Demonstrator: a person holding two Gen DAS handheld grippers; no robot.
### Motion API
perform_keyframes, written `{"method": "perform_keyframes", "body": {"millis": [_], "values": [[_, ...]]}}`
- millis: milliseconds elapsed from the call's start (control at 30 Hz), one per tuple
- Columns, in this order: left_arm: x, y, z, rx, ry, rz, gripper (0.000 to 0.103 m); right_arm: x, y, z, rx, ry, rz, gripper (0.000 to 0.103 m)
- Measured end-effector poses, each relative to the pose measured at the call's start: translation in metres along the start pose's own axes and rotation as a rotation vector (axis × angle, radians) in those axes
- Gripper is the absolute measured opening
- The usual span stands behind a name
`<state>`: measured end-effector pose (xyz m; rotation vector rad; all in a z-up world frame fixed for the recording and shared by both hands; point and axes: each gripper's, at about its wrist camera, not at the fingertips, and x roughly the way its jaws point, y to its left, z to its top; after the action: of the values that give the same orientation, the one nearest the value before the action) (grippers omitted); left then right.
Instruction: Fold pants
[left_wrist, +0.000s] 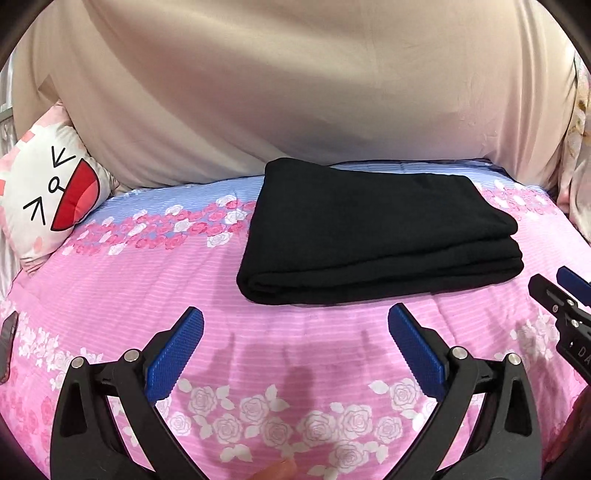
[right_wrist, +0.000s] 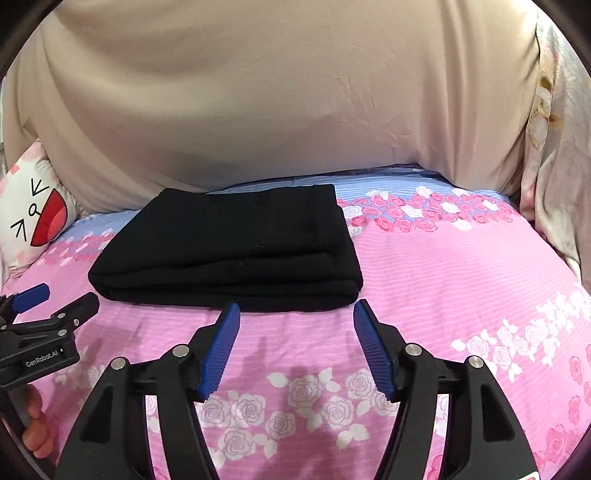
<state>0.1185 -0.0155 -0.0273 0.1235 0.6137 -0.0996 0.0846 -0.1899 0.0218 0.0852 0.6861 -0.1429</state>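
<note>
Black pants (left_wrist: 376, 236) lie folded into a thick layered rectangle on the pink floral bedsheet (left_wrist: 147, 288); they also show in the right wrist view (right_wrist: 229, 251). My left gripper (left_wrist: 295, 317) is open and empty, held just in front of the pants' near edge. My right gripper (right_wrist: 295, 310) is open and empty, just in front of the pants' near right corner. The right gripper also shows at the right edge of the left wrist view (left_wrist: 554, 288), and the left gripper at the left edge of the right wrist view (right_wrist: 59, 299).
A beige fabric-covered backing (left_wrist: 295, 92) rises behind the bed. A white cartoon-face pillow (left_wrist: 48, 199) leans at the far left. A dark phone-like object (left_wrist: 7, 343) lies at the left edge. A pale floral curtain (right_wrist: 554, 166) hangs at right.
</note>
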Motion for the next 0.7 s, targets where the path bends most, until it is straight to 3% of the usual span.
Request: {"method": "perform_keyframes", "body": {"millis": [700], "values": [[0.0061, -0.0023, -0.0069, 0.021, -0.018, 0.059, 0.098, -0.0017, 0.0034, -0.0001, 0.002, 0.002, -0.025, 0.068]]}}
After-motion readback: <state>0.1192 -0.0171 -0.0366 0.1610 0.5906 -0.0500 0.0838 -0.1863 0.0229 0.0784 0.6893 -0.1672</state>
